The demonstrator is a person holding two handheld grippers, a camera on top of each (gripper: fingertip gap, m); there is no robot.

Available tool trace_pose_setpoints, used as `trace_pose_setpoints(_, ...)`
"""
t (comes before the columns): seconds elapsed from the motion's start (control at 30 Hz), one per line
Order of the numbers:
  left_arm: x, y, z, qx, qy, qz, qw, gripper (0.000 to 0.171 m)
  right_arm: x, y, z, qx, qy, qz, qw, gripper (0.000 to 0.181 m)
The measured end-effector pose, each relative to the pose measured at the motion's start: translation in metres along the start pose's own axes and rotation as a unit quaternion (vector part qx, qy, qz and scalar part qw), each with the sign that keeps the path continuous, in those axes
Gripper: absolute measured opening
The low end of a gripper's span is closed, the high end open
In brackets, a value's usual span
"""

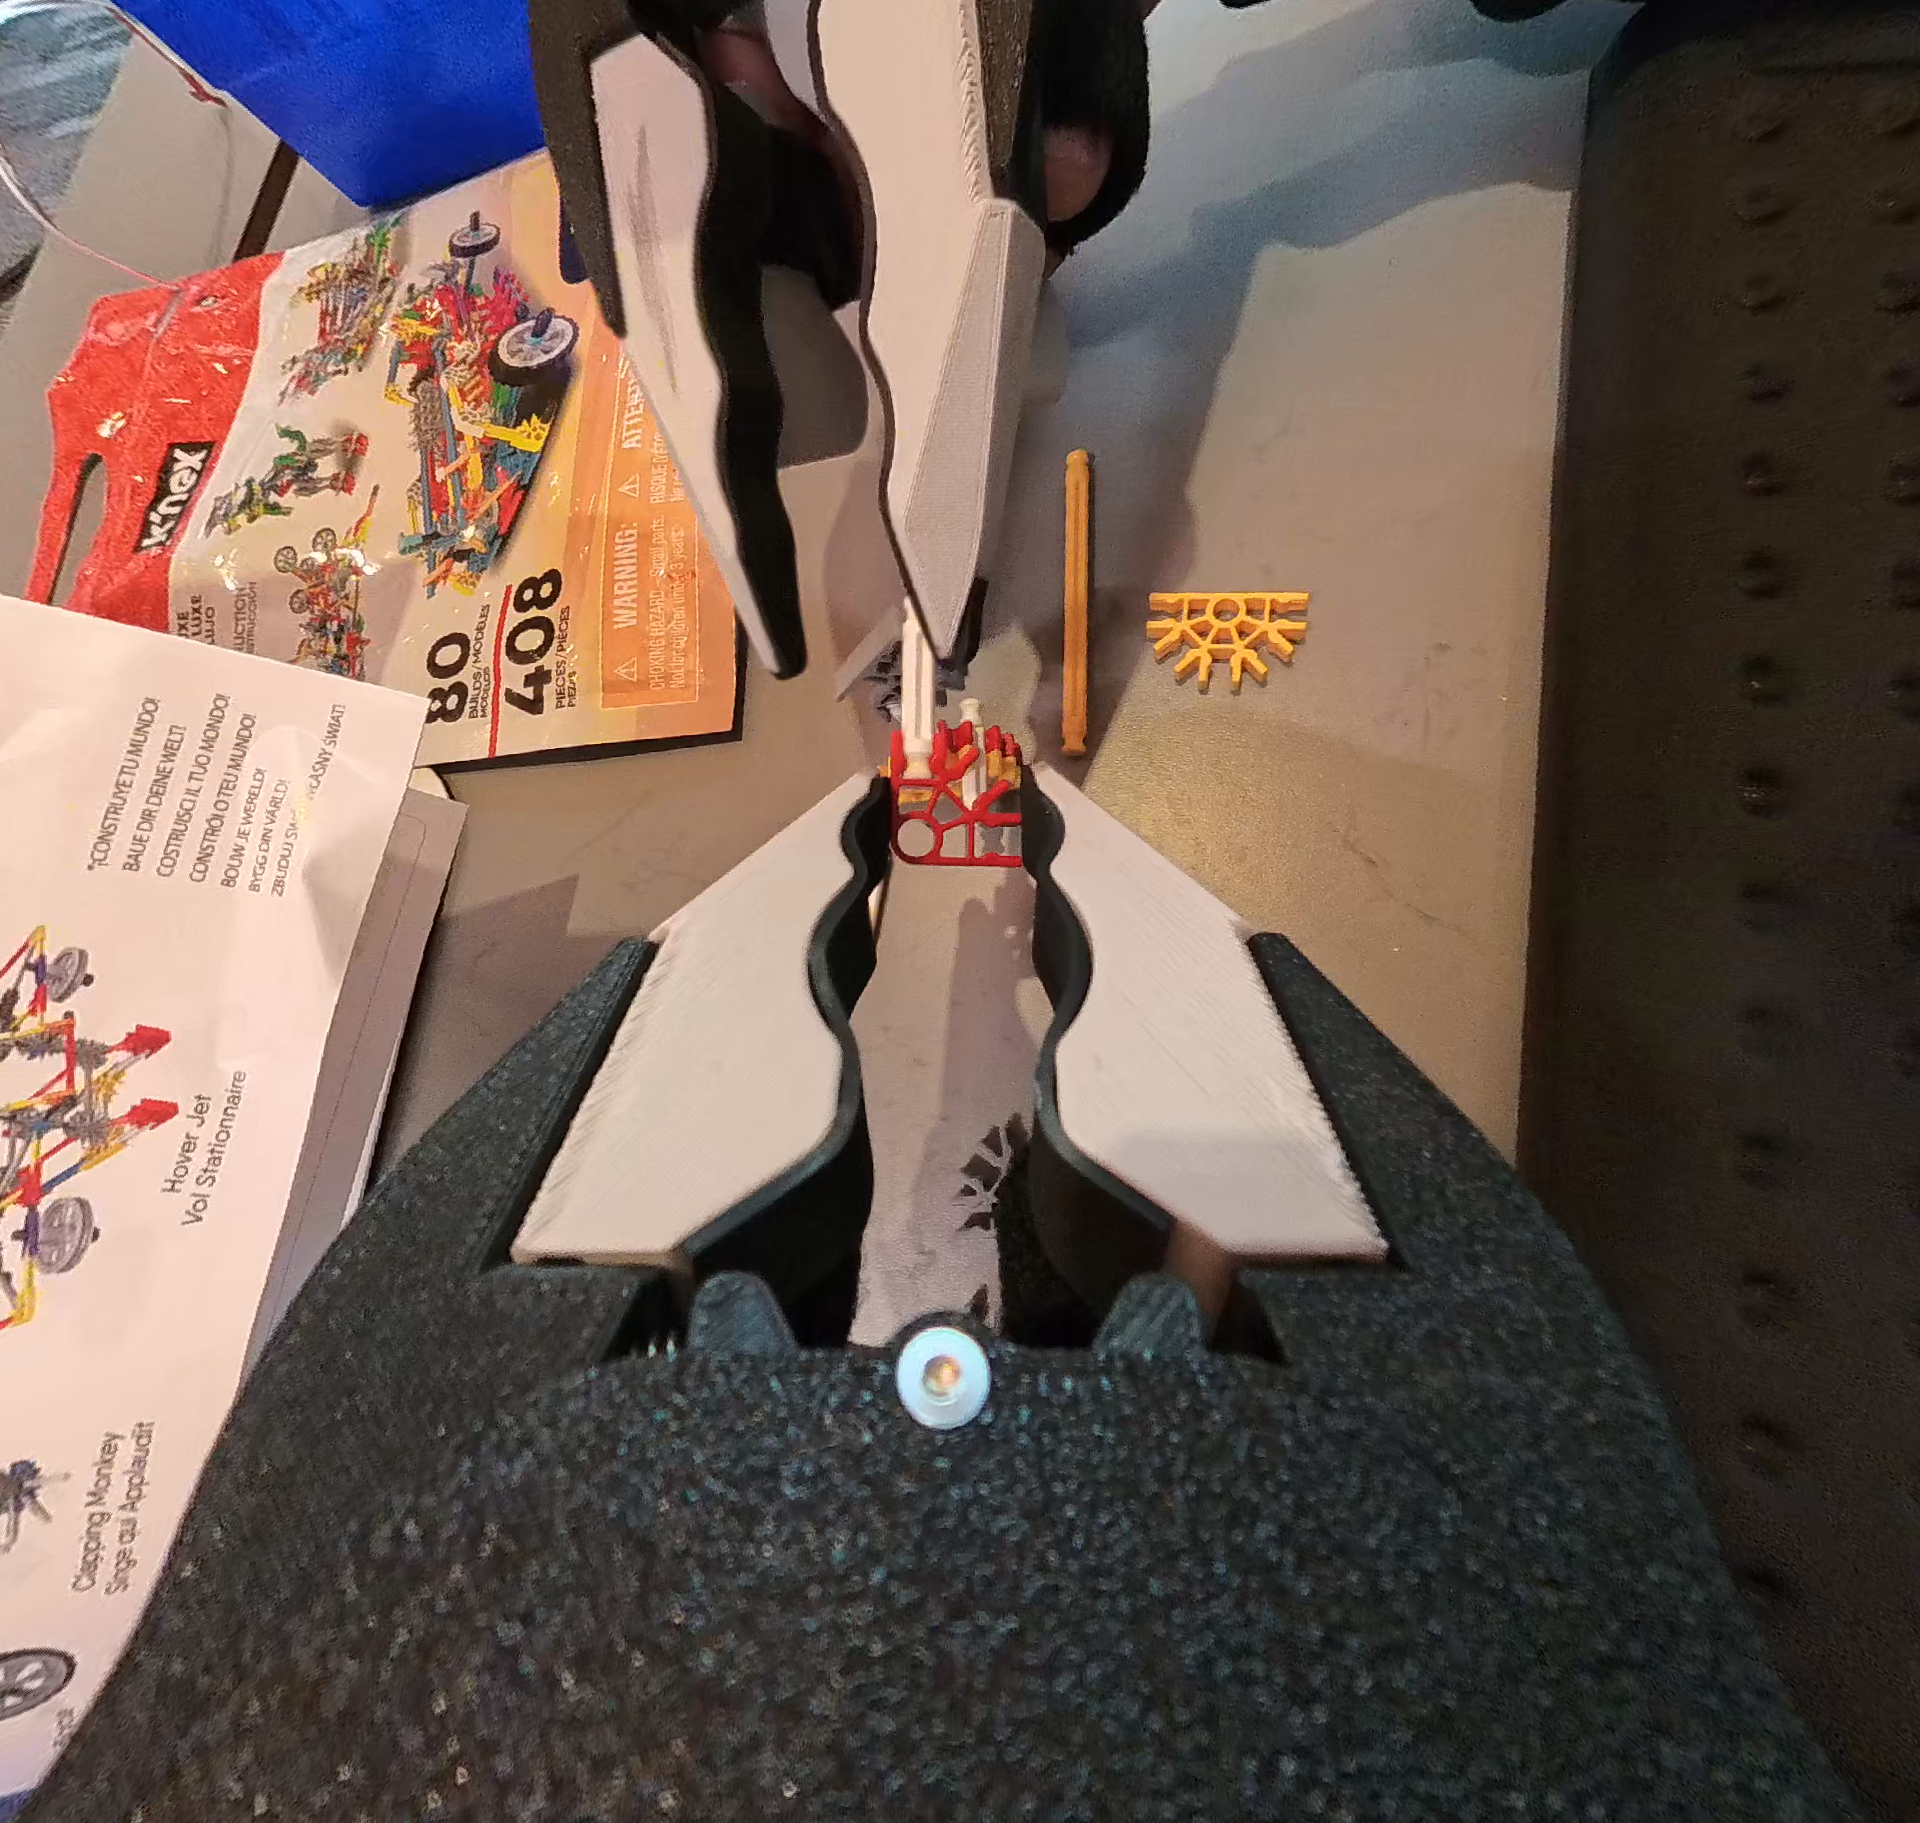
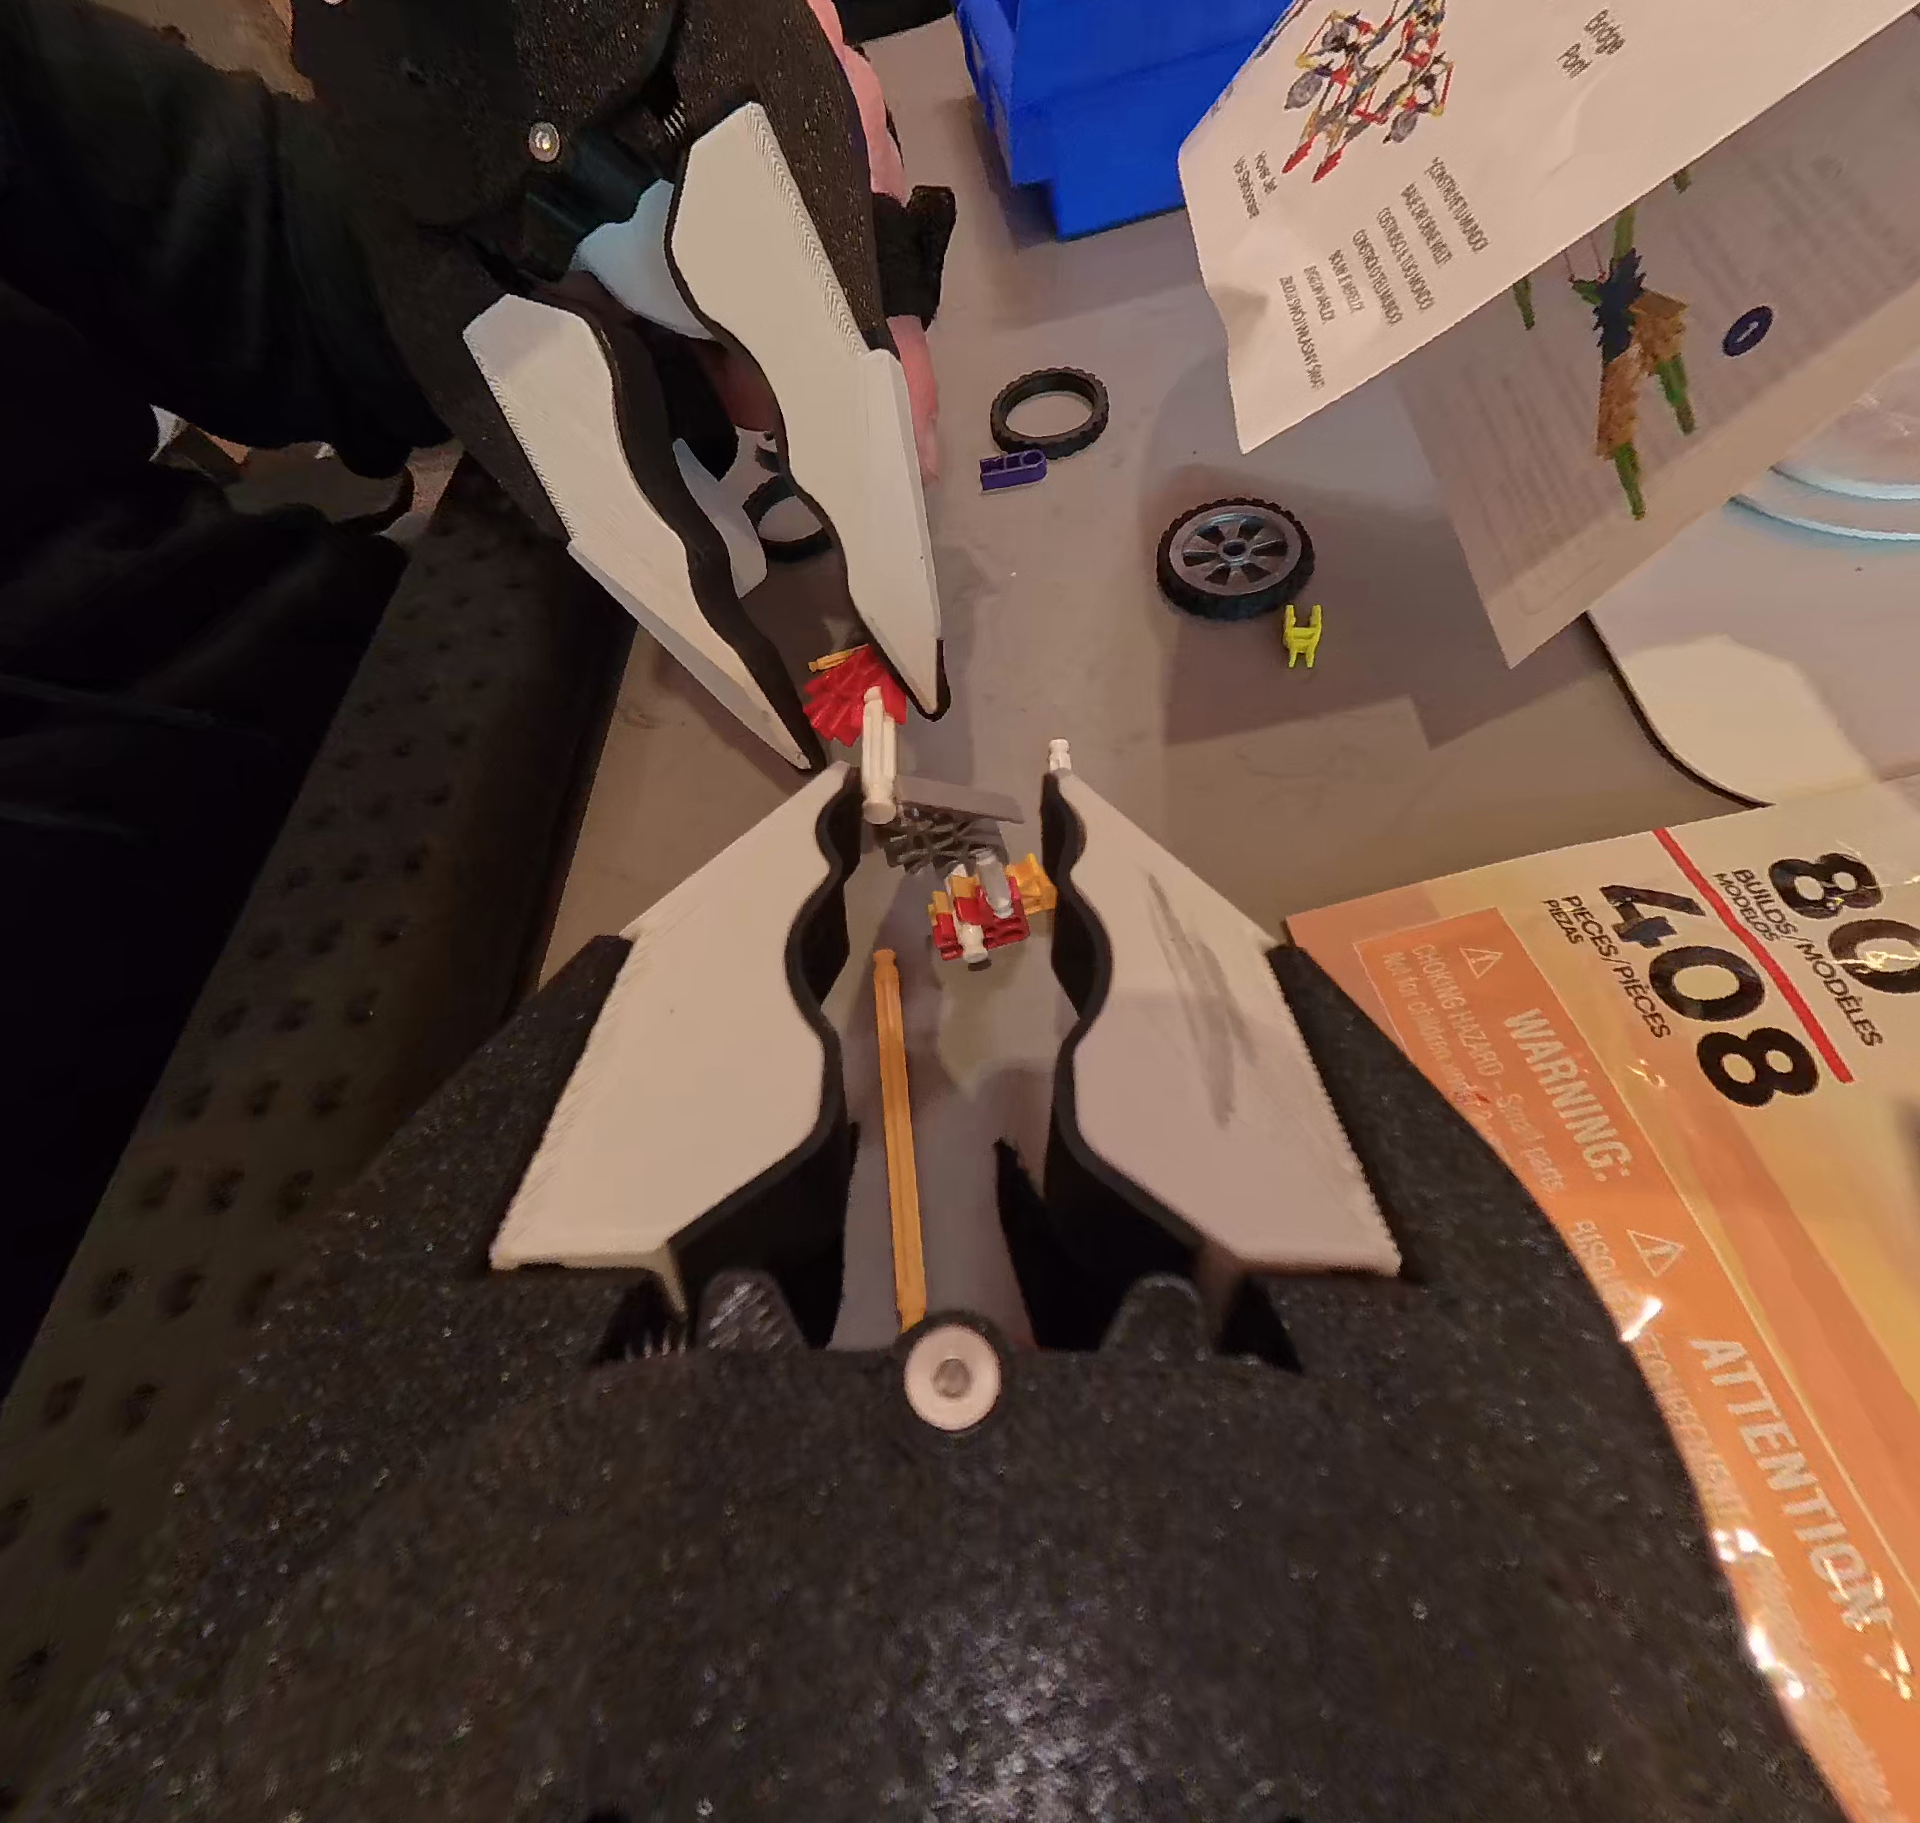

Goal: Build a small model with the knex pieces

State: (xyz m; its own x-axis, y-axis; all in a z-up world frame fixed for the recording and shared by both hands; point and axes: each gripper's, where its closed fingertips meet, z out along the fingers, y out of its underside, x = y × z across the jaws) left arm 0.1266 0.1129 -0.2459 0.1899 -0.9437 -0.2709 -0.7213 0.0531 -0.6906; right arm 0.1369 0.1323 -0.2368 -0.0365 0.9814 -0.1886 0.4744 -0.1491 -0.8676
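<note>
Your left claw [image 1: 956, 805] grips the red connector [image 1: 954, 823] mid-surface [image 1: 1351, 890], its white rod [image 1: 916, 693] pointing lengthwise at your right claw [image 2: 948, 786], half-open opp., one fingertip [image 2: 844, 799] just beside the rod's end.

left gripper [image 1: 956, 786]: speckled black textured body, one silver centre screw, two pale grey ribbed fingers [image 1: 727, 1025] with wavy black inner pads. right gripper [image 2: 951, 786]: same build, grey scuff streaks on one finger. both hands wear black fingerless gloves [image 2: 914, 246]; black sleeve [image 2: 156, 215].
</note>
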Motion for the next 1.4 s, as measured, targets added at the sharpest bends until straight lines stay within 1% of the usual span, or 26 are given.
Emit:
trace_pose_setpoints(0.13, -0.001, 0.000, 0.000, -0.001, -0.003, 0.001, 1.000, 0.024, -0.003, 0.000, 0.001, 0.001, -0.010, 0.000, 1.000, 0.024)
trace_pose_setpoints(0.37, -0.002, -0.001, 0.000, 0.001, -0.005, 0.003, 1.000, 0.024, -0.003, 0.000, 0.000, 0.003, -0.013, 0.004, 1.000, 0.023)
trace_pose_setpoints(0.57, -0.001, -0.001, 0.000, 0.000, -0.007, 0.008, 1.000, 0.024, 0.002, 0.010, 0.004, -0.022, -0.001, 0.008, 1.000, 0.035)
trace_pose_setpoints(0.67, -0.002, -0.001, 0.000, 0.001, -0.008, 0.007, 1.000, 0.024, 0.001, 0.010, 0.005, -0.024, -0.005, 0.010, 1.000, 0.031)
trace_pose_setpoints(1.07, -0.002, 0.000, 0.001, 0.000, -0.009, 0.009, 1.000, 0.024, 0.002, 0.011, 0.005, -0.025, -0.003, 0.010, 1.000, 0.031)
trace_pose_setpoints(1.27, -0.002, 0.001, 0.002, -0.005, -0.010, 0.012, 1.000, 0.024, 0.000, 0.012, 0.005, -0.029, -0.006, 0.008, 1.000, 0.037)
trace_pose_setpoints(1.4, -0.002, 0.001, 0.002, -0.004, -0.012, 0.012, 1.000, 0.024, 0.000, 0.009, 0.002, -0.019, -0.008, 0.012, 1.000, 0.038)
